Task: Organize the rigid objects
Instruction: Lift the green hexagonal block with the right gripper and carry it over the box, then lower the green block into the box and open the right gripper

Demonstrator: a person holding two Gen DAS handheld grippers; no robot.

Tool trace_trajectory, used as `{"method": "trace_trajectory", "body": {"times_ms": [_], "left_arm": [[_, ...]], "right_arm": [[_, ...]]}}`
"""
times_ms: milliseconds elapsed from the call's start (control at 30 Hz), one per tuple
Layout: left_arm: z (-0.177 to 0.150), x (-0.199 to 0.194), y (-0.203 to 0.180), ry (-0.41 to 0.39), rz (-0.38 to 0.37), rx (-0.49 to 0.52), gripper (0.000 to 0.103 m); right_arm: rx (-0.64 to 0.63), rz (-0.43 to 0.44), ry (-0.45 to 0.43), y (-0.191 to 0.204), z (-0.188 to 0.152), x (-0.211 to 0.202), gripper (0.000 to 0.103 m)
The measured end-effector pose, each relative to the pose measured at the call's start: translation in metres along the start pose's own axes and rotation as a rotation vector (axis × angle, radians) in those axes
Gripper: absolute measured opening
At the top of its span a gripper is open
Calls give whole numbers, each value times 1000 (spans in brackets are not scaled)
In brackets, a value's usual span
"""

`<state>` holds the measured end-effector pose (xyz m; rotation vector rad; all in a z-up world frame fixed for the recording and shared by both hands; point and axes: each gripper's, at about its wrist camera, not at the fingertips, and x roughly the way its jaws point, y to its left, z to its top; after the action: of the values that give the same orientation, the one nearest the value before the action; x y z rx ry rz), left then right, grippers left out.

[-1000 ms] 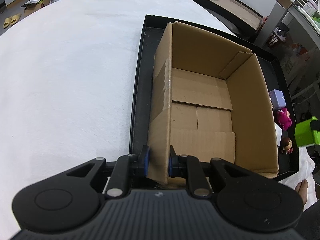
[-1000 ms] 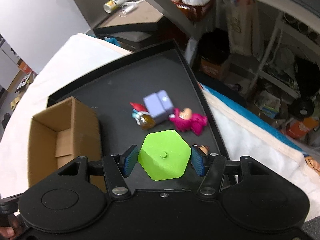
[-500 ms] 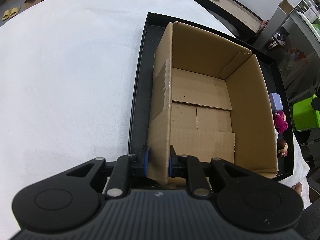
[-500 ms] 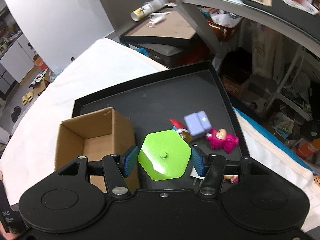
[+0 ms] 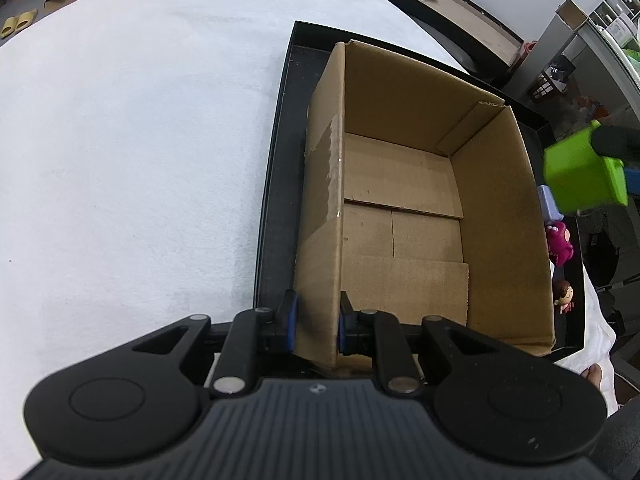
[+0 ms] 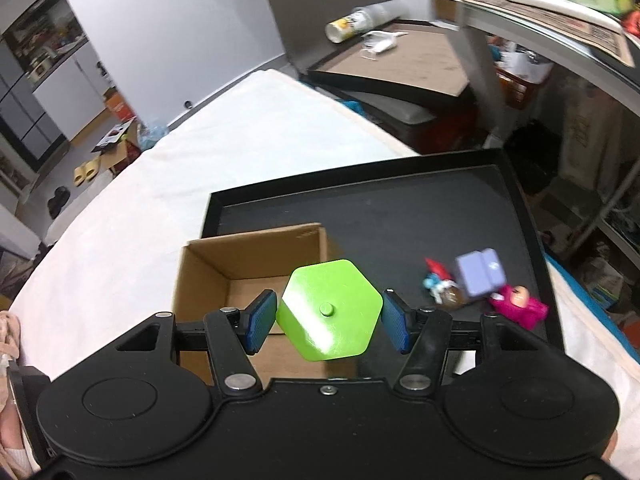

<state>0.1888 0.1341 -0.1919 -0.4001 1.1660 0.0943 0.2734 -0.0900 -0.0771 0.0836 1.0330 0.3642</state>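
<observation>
An open, empty cardboard box stands in a black tray. My left gripper is shut on the box's near left wall. A bright green hexagonal block is clamped between the blue pads of my right gripper, which hangs above the box's right wall. On the tray to the right of the box lie a lilac block, a pink figure, a small red-hatted figure and a brown-haired doll.
The tray rests on a white cloth that covers the surface. Behind it stand a low brown-topped table with a can and a mask, and cluttered shelves on the right. A person's hand shows at the lower right.
My right gripper has carried the green block up and leftward, from over the toys to above the box's right edge. The left gripper has kept its hold on the box wall.
</observation>
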Motion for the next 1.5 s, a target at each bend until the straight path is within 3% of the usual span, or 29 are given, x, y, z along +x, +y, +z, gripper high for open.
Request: {"method": "trace_trajectory", "body": {"times_ms": [733,833,1500], "left_arm": [[-1,1,5,-5,-70,-24,20],[0,1,5,-7,-70,-23,20],[0,-1,5,-10,-64,-25,20]], "right_arm": [[-113,71,59,69,9,56,56],[-113,122,49,73,12,56,58],[-60,126,50,22,4,13,65]]}}
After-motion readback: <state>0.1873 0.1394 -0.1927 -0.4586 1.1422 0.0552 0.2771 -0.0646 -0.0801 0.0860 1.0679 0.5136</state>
